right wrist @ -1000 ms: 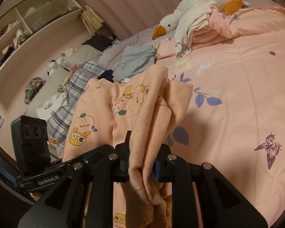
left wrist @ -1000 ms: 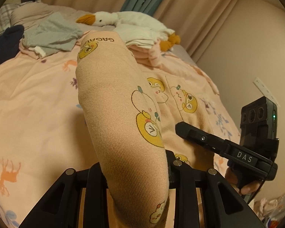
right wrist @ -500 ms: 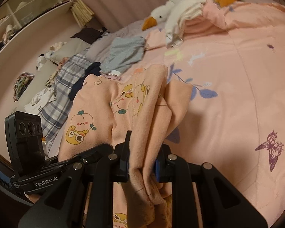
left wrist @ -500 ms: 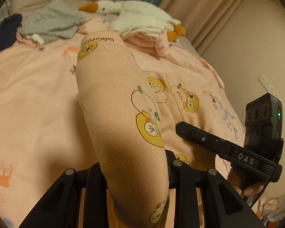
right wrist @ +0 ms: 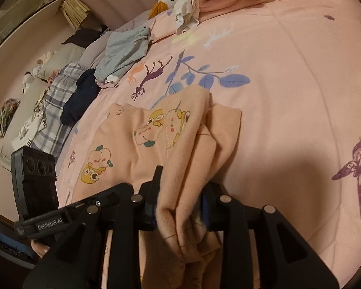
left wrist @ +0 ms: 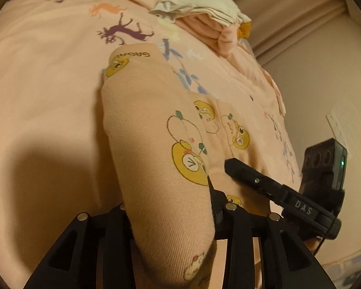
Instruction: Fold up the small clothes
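Where the left wrist camera looks along its own fingers, the peach printed garment [left wrist: 156,159] rises thick between them, a ribbed band with cartoon ducks draped over the left gripper [left wrist: 168,207]. Its jaws are opening with the cloth still bunched in the gap. Only this view shows the bare wall and the curtain folds at the far right, and the right gripper [left wrist: 238,168] reaching in from that side, its tip resting on the garment where it spreads on the pink bedspread [left wrist: 48,96].

From the right wrist camera the room's other side appears: shelves, a plaid cloth [right wrist: 55,101], a grey garment [right wrist: 125,48] and a stuffed goose [right wrist: 170,0] beside folded laundry. Here the garment's folded edge hangs between the right gripper's fingers, whose jaws are likewise opening around it, while the rest lies flat ahead on the bedspread.
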